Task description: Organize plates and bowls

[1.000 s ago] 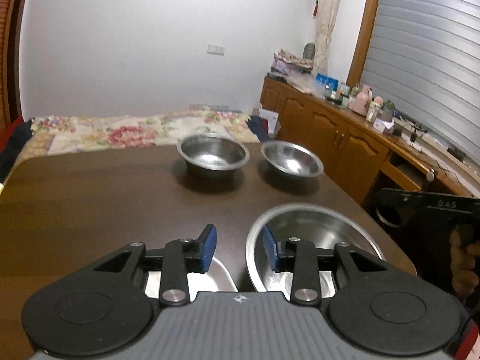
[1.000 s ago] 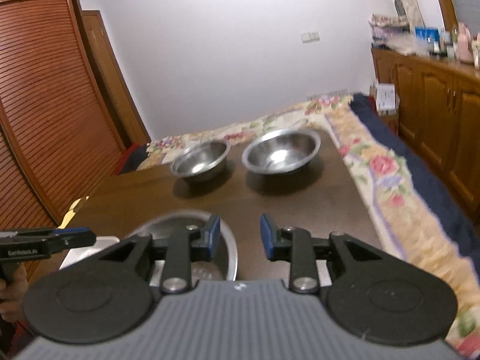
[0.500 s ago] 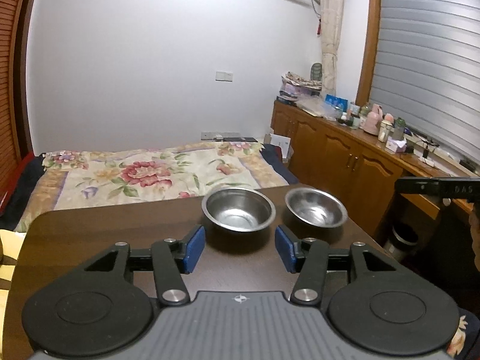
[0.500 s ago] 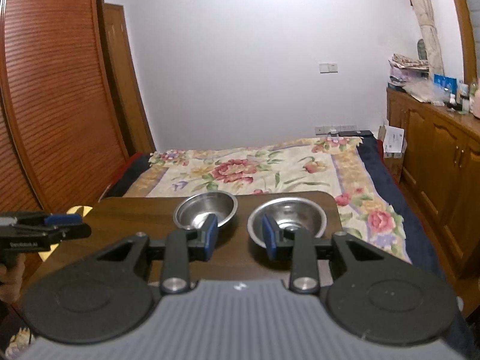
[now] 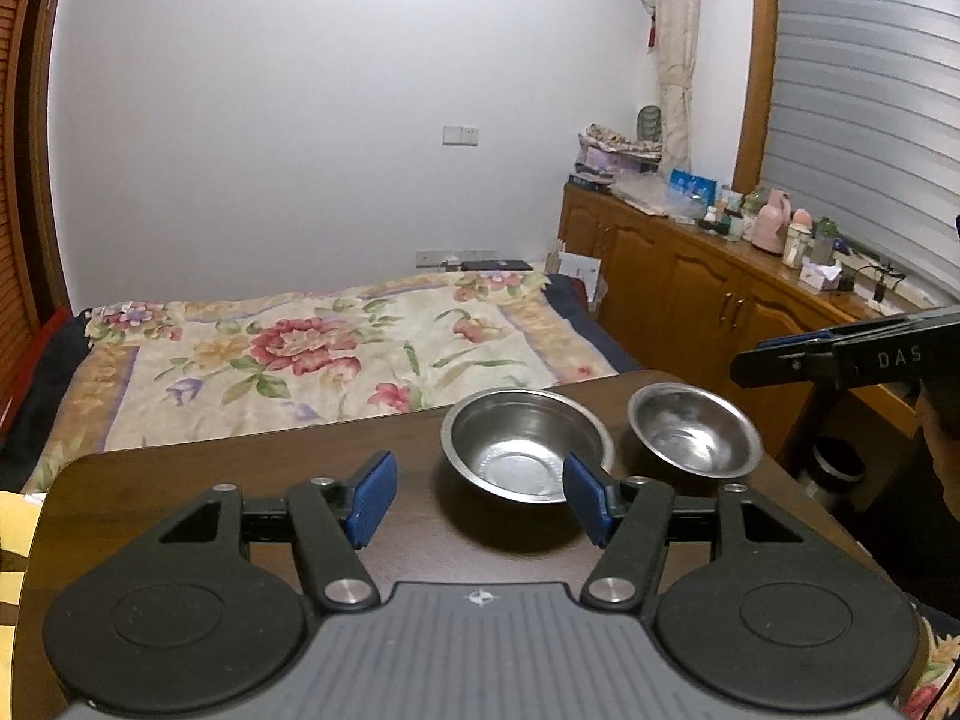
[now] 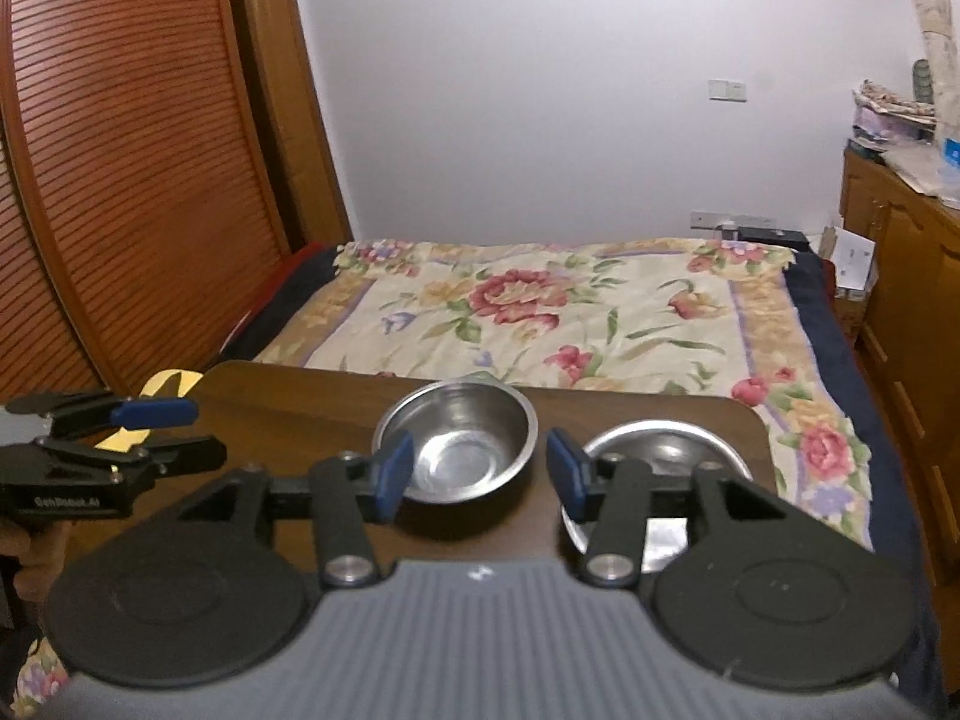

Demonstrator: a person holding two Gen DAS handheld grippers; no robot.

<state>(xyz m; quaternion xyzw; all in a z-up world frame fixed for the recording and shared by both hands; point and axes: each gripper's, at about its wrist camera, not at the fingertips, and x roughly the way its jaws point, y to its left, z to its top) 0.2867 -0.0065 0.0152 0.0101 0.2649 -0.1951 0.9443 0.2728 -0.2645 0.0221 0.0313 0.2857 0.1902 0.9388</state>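
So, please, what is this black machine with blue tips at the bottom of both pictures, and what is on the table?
There is no robot here. A person holds a hand tool in each hand, a two-finger gripper, and each one carries a camera that looks forward along its fingers. One picture comes from the left gripper, the other from the right gripper. The blue parts are the finger pads. Each camera also catches the other gripper at the edge of its picture.

On the dark wooden table stand two steel bowls side by side: a deeper bowl and a shallower bowl. Behind the table is a bed with a flowered cover.

Nothing is held. Both grippers' jaws have just been opening, with nothing between them.
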